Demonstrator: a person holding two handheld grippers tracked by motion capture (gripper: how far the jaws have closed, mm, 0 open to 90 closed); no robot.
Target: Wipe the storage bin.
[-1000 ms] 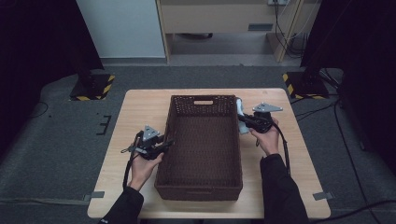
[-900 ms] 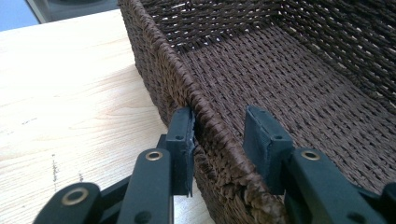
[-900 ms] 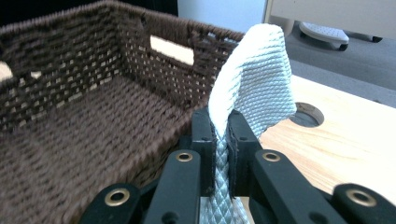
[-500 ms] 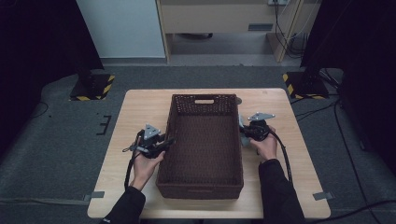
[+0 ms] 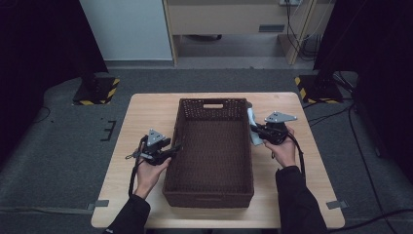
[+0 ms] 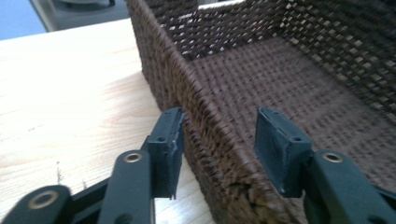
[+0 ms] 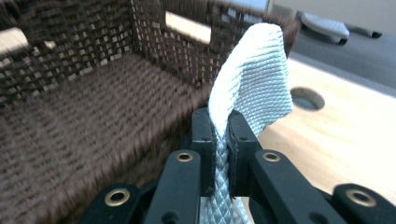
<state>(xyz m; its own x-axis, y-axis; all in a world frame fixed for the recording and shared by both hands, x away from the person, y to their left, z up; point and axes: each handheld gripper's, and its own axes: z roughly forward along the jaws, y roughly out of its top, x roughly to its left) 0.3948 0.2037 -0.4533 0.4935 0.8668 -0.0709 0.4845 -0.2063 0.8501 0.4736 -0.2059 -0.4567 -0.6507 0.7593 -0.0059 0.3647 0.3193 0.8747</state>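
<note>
**Two grippers at the basket**

Two grippers worked at the brown basket (image 5: 213, 146). The right gripper (image 7: 219, 135) pinched a white cloth (image 7: 252, 79) tight, with the cloth sticking up past its jaws, just beside the basket wall. The left gripper (image 6: 219, 149) was spread wide, with the basket's side wall between its jaws. I think the cloth should be lifted over the wall before letting go.

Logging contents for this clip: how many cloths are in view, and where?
1. The white cloth is pinched in the right gripper, beside the right wall of the empty brown basket. Nothing else like it shows on the table.
</note>
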